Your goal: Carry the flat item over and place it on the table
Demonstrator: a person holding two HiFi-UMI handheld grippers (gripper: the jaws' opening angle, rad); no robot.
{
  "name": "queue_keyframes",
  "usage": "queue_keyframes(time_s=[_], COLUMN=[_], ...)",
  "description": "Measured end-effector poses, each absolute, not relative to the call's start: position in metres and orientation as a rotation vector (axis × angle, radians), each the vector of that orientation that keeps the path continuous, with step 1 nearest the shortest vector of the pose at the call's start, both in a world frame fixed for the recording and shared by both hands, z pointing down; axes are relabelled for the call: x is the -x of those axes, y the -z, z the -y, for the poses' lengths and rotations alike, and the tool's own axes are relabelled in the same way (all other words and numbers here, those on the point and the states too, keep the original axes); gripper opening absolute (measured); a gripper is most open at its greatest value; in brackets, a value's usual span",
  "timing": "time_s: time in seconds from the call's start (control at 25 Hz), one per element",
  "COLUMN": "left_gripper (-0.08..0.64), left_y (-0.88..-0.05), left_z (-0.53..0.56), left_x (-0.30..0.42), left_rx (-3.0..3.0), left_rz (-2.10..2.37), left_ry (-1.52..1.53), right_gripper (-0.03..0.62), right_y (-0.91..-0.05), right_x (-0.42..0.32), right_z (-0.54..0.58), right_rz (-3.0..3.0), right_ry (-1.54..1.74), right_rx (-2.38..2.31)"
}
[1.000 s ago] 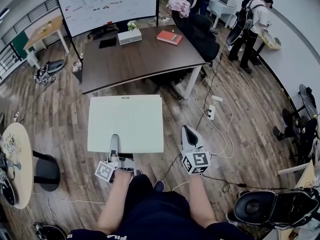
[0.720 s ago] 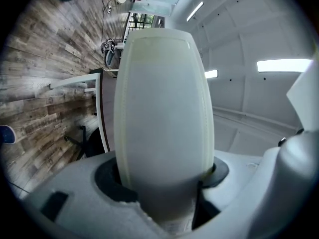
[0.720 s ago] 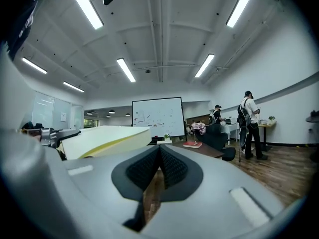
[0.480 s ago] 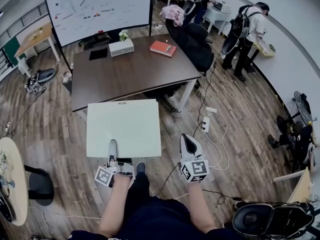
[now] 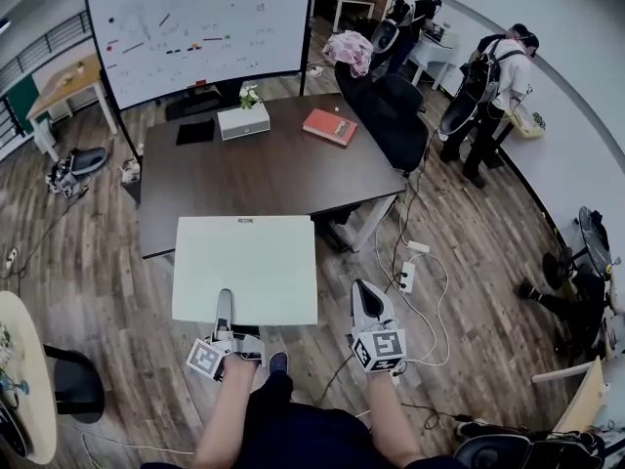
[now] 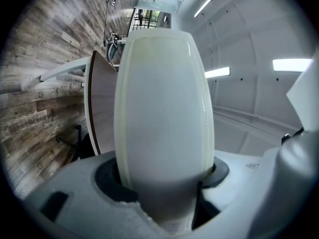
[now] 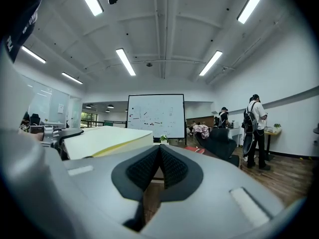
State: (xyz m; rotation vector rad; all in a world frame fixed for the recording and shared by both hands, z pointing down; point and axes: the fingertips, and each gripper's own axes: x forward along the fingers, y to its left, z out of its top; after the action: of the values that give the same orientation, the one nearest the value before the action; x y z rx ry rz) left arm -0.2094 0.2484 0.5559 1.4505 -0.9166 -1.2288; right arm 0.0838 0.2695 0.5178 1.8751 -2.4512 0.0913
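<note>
A person is standing on the wood floor of an open office, holding a two-jaw tool in each hand. The left gripper (image 5: 225, 303) is clamping the near edge of the flat item (image 5: 244, 267), a pale rectangular board, with one jaw lying on top of it and the other underneath. The board is hanging level in the air in front of the person. From the head view its far edge is overlapping the near edge of the dark brown table (image 5: 264, 174), towards the near left corner; whether the two are touching cannot be told.

The right gripper (image 5: 360, 289) is hovering just beside the board's right edge, apart from it, its jaws pressed together with nothing between them.

On the table, a red book (image 5: 330, 126) is lying near the far right corner. A white box (image 5: 243, 121) is sitting at the far edge, with a small plant (image 5: 252, 96) just behind it and a black flat object (image 5: 195, 132) to its left. A whiteboard (image 5: 200, 27) is standing beyond the table, and a black chair (image 5: 395, 115) is standing at the table's right side. Two people with backpacks (image 5: 493, 76) are standing by the right-hand wall.
</note>
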Motion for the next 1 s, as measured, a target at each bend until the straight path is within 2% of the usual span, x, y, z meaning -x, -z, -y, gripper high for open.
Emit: queue_keyframes(time_s=[0.44,1.0], left_gripper=[0.282,0.282], left_y=[-0.562,-0.571], left_z=[-0.149,-0.061], left_x=[0.23,0.221], left_rx=[-1.424,-1.446], left_rz=[0.927,0.894], left_ry=[1.219,1.183], right_gripper=[-0.003,-0.002], right_y=[-0.512,-0.518], right_x=[-0.074,-0.097], right_z=[-0.176,-0.098], right_rz=[2.409,2.358], right_ry=[-0.081,-0.138], right_rx=[-1.883,-1.984])
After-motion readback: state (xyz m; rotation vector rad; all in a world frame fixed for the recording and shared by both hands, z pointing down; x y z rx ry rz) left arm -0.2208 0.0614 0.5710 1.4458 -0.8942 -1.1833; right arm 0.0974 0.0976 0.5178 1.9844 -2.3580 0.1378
